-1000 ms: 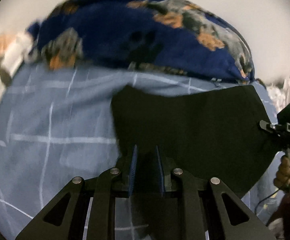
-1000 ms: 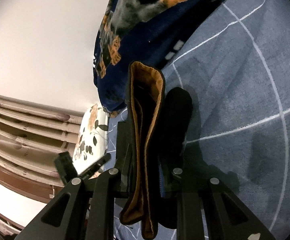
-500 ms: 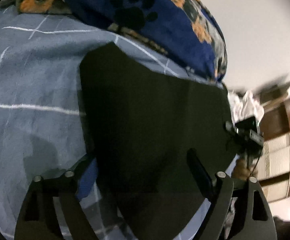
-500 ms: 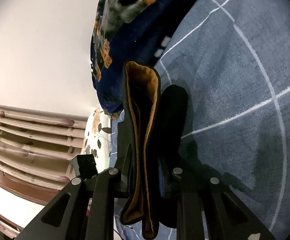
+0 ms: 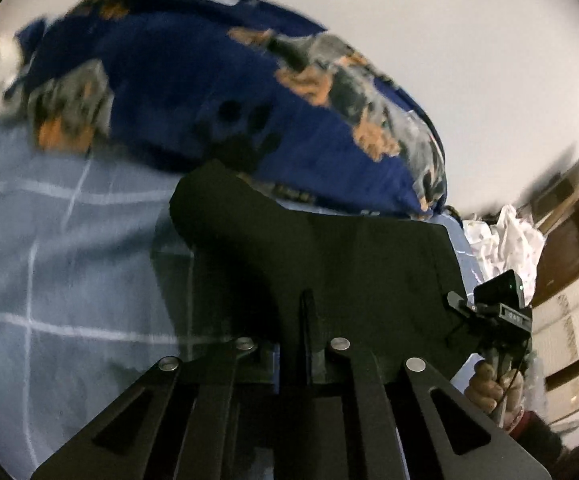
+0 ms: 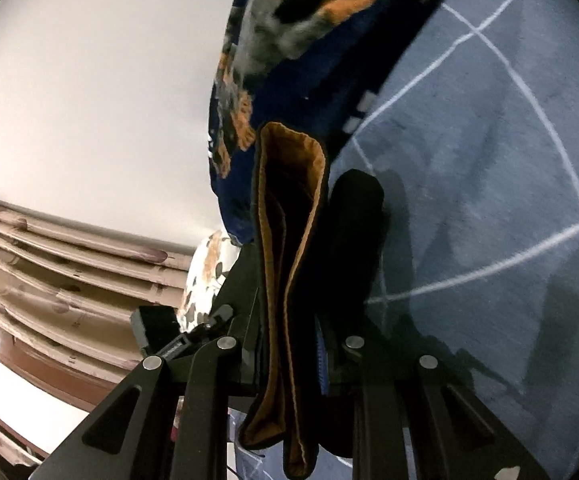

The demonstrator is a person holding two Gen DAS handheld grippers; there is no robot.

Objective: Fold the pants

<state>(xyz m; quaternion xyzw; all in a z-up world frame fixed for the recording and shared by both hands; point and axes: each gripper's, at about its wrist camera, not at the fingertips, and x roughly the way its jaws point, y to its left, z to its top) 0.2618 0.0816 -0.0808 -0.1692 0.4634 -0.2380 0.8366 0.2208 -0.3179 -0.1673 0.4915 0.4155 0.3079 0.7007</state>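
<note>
We start at the left hand-held gripper (image 5: 307,312): its jaws are pressed together on a fold of the black pants (image 5: 353,264), having just been closing from the wide spread they show half a second back, when the cloth lay loose between them. It tilts down toward the bed (image 5: 69,264), and the cloth rises in a peak ahead of it.

The right hand-held gripper (image 6: 289,344) pinches the other end of the pants, a bunched edge whose orange-brown lining (image 6: 309,216) shows in layers between the jaws; this grip looks the same as in both earlier frames. In the left wrist view that second tool stands at the right edge of the cloth, with the person's right hand (image 5: 489,384) wrapped round its handle and a dark sleeve below.

We count two hand-held grippers, one pair of pants stretched between them and lifted off the blue checked sheet, and one dark blue blanket (image 5: 209,100) with dog and paw prints heaped behind. Beyond the bed we see a pale wall, a white crumpled heap (image 5: 501,240) at the right, and a floral pillow (image 6: 205,276) in the right wrist view.

Compared with a second ago, the pants' far edge no longer lies flat and wide; it is gathered into a hump at the left.
</note>
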